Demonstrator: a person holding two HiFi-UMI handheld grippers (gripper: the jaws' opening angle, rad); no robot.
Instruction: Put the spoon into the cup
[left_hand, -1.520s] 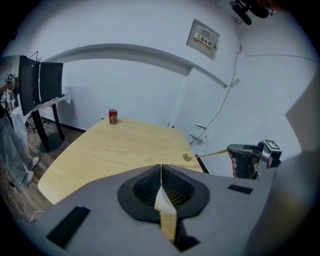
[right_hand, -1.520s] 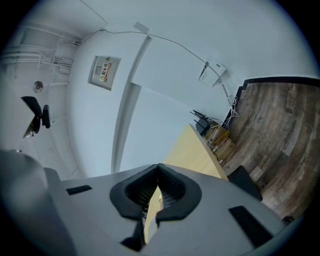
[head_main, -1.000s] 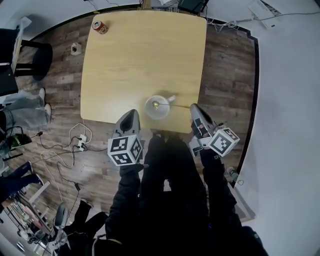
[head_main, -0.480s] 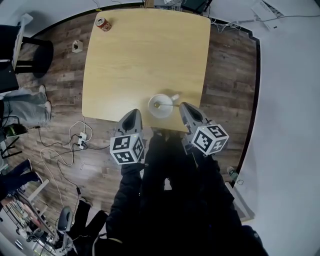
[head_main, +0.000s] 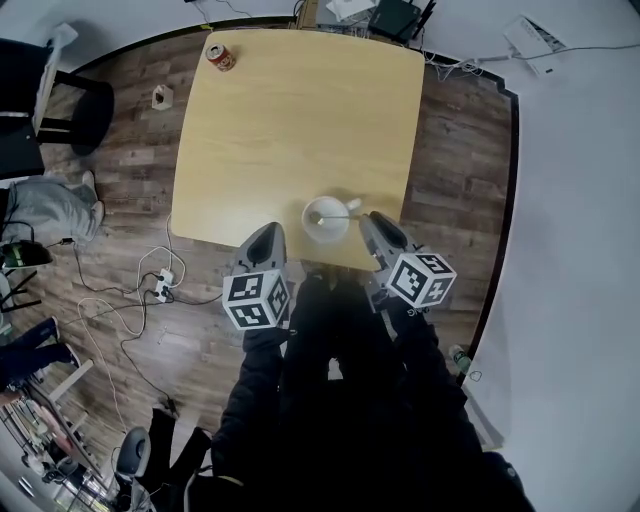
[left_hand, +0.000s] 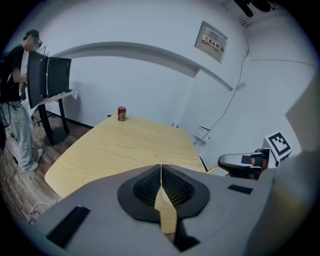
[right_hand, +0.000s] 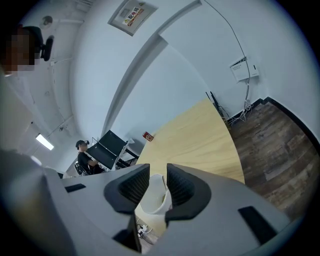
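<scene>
The tabletop (head_main: 290, 130) carries only a red can (head_main: 219, 57) at its far left corner and a white cup (head_main: 322, 232) close to the near edge, right of its middle, with bare wood open all around the cup. On the floor off the left edge lie a power strip and cables (head_main: 160, 287), with a black chair (head_main: 75, 112) further off. The spoon (head_main: 335, 215) sits in the cup, handle leaning over the rim toward the right gripper (head_main: 372, 222), whose jaws are opening just beside it and press on nothing, while the left gripper (head_main: 265, 238) hangs at the near edge left of the cup, jaws clenched together and empty.
</scene>
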